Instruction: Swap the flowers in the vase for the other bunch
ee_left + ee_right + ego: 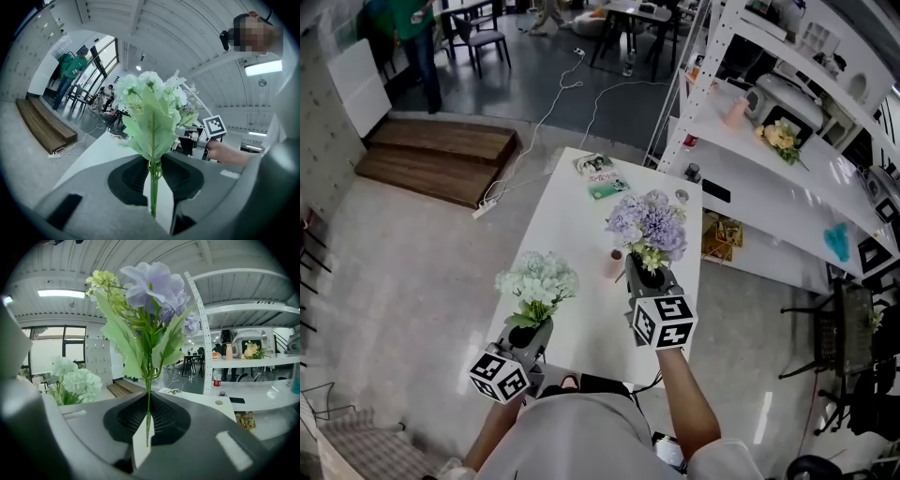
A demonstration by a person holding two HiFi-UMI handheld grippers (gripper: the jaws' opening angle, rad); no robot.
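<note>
Though booklet illegible, L gripper holds white bunch, R gripper purple.

Open-plan lab or studio workspace: a white counter on a pale concrete floor, flanked by white metal shelving. Cables trail to a power strip; a wooden platform and chairs lie beyond.

Long white table
A green-printed leaflet lies at its far end; a pink vase stands nearer the middle.
</note>
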